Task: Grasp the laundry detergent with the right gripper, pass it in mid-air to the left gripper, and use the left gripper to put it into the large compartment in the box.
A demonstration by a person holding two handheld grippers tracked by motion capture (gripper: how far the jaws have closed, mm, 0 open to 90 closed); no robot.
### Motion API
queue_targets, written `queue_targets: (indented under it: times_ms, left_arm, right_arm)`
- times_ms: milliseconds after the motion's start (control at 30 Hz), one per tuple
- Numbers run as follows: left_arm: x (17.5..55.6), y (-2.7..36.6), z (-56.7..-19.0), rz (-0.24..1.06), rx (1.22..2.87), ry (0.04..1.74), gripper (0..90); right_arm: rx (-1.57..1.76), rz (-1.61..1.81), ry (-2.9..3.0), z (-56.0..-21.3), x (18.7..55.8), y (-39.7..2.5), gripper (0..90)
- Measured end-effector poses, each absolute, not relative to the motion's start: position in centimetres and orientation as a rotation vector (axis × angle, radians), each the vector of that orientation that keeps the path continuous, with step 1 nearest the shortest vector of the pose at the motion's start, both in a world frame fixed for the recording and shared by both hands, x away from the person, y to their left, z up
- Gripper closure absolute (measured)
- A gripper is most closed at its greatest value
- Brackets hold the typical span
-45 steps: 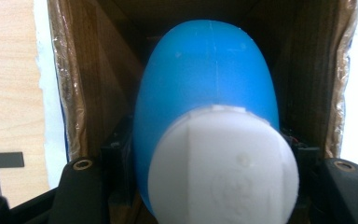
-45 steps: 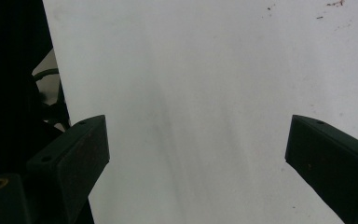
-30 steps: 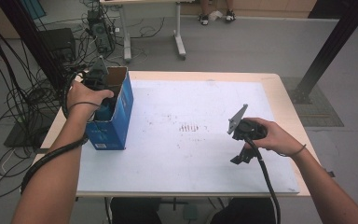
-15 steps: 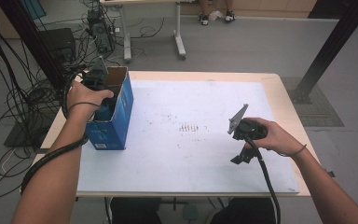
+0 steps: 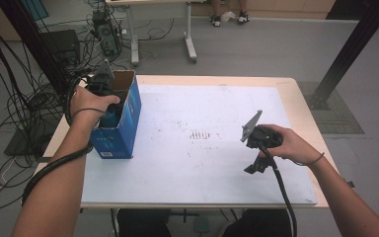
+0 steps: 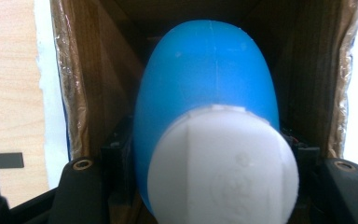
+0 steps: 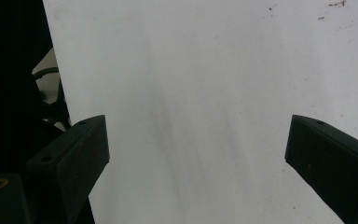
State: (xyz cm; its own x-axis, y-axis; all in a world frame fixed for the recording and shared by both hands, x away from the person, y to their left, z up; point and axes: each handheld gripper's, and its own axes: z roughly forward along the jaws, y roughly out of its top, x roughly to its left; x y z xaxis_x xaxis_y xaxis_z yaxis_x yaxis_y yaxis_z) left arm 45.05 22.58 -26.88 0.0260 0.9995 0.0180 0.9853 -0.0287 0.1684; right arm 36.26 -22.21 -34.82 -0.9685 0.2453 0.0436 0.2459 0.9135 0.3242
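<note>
High view: the left gripper [image 5: 109,106] is lowered into the open top of a blue cardboard box [image 5: 121,129], which stands upright at the left edge of the table [image 5: 296,106], nearer its far left corner. The person's left hand [image 5: 90,102] covers most of the gripper, so the jaws and what they hold are hidden from this angle. The right gripper [image 5: 256,165] is held by the right hand [image 5: 288,145] above the white sheet [image 5: 187,168], toward the right edge of the table and well apart from the box.

Left gripper view: a blue bottle [image 6: 207,88] with a white cap [image 6: 223,168] lies lengthwise between the two black jaws, cap end toward the camera and body pointing down into the box. Both jaws press against the sides of the bottle just behind the cap; the gripper is clamped on it. The brown inner walls of the box [image 6: 81,79] rise on either side of the bottle, so the bottle sits inside the box opening, touching neither wall that can be seen.

Right gripper view: the jaws stand spread wide, with nothing between them. Beneath them lies the bare white sheet [image 7: 191,93], with its edge and dark floor at the left of the view.
</note>
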Motion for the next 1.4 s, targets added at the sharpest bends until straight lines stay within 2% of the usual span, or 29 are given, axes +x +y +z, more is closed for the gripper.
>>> queue_targets:
  times_ms: [800, 1400]
  left_arm:
    - [45.07, 22.71, -27.00, 0.193, 2.157, 2.117, 37.0]
    - [44.99, 22.89, -26.27, 0.189, 2.162, 2.121, 32.7]
  right_arm:
    - [-0.387, -0.514, -3.065, -35.02, 36.34, -22.01, 6.4]
    - [-0.373, -0.499, -3.074, -35.10, 36.42, -21.80, 6.4]
